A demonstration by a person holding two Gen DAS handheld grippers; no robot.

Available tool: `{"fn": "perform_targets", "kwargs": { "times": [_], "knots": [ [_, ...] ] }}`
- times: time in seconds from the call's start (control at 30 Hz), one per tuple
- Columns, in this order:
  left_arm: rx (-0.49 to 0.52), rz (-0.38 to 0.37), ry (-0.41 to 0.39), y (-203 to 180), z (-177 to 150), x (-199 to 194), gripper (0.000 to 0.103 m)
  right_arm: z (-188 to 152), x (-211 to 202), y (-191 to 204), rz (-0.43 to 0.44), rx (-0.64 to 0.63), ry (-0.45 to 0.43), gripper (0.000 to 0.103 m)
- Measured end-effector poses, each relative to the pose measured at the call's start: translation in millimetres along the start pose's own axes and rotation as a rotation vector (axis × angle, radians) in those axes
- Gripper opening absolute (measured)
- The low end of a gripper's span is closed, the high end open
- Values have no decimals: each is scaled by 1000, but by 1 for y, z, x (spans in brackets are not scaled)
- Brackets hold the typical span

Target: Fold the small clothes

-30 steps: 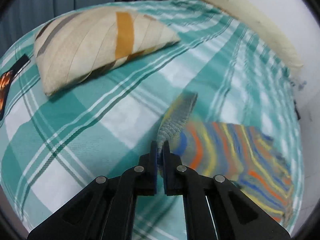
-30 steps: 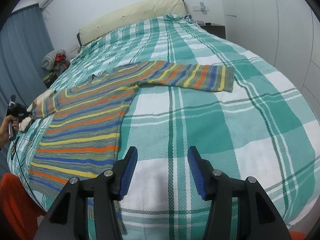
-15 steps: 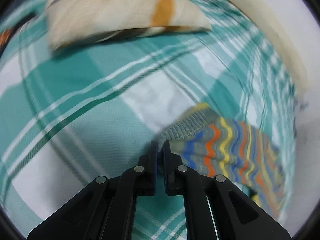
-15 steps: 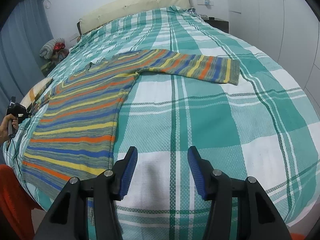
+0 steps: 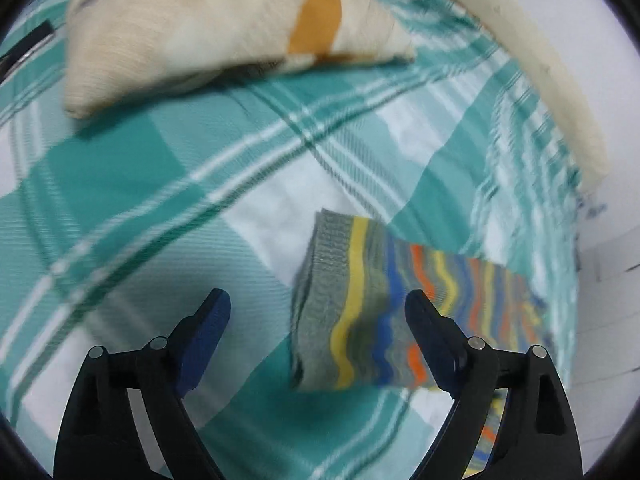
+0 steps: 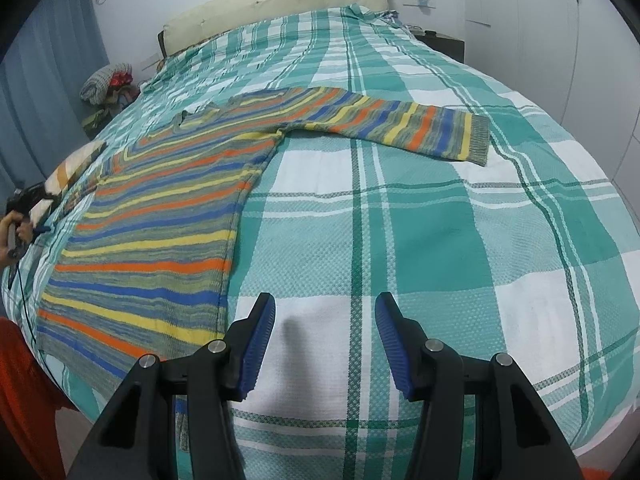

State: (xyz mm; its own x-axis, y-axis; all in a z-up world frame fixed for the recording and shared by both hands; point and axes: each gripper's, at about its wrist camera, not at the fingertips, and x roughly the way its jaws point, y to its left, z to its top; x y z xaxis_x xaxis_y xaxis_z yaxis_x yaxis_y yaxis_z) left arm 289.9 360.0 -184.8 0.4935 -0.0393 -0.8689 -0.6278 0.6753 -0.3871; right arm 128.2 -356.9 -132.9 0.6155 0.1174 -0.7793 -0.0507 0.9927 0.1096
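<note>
The left gripper [image 5: 318,316] has just been opening, and now its jaws stand wide with the sleeve cuff [image 5: 332,280] lying loose between them, no pad pressing on it. That sleeve rests flat on the checked bedspread [image 5: 160,184], stretched out away from the body of the striped sweater [image 6: 160,216]. The right gripper [image 6: 325,322] hovers half open over bare bedspread just beside the sweater's lower side edge, holding nothing.

This looks like the laying-out step wrapping up: the sweater is spread flat across the bed with the other sleeve [image 6: 400,124] reaching out toward the far side. The first real fold has not begun. Next move, I'd judge, calls for a fresh pinch on a cuff or side edge, then carrying it across the chest without dragging the rest out of line.

The left view is blurred, so whether the cuff lies fully smooth is hard to say. The hem nearest the right gripper is cut off behind its arms. A pillow [image 5: 224,24] sits beyond the cuff, well apart.
</note>
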Motion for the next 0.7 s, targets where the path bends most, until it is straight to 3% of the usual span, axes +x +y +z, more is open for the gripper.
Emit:
{"fn": "perform_targets", "kwargs": {
  "times": [0.03, 0.07, 0.1, 0.13, 0.2, 0.27, 0.4, 0.43, 0.57, 0.7],
  "knots": [
    [15, 46, -15, -3, 0, 4, 79, -1, 1, 1, -6, -7, 4, 52],
    [51, 139, -53, -8, 0, 7, 68, -2, 2, 2, -11, -13, 9, 52],
    [74, 221, -69, -10, 0, 10, 45, -2, 3, 2, -16, -17, 15, 52],
    [81, 273, -84, -9, 1, 12, 40, -2, 4, 3, -19, -17, 20, 52],
    [46, 296, -105, 1, 5, 6, 32, -2, 7, 1, -27, -11, 29, 52],
    [34, 304, -103, 10, 5, -3, 33, 0, 8, -2, -32, 7, 29, 52],
    [95, 224, -103, 15, -23, -44, 66, 1, 7, -8, -12, 37, 24, 52],
    [135, 195, -105, 12, -36, -57, 68, 1, 7, -7, -2, 35, 24, 52],
    [424, 0, -15, -18, -133, -105, 70, 0, -1, 6, 54, -8, 33, 52],
    [712, -144, 65, -55, -238, -131, 77, -4, -21, 47, 177, -119, 38, 52]
  ]
}}
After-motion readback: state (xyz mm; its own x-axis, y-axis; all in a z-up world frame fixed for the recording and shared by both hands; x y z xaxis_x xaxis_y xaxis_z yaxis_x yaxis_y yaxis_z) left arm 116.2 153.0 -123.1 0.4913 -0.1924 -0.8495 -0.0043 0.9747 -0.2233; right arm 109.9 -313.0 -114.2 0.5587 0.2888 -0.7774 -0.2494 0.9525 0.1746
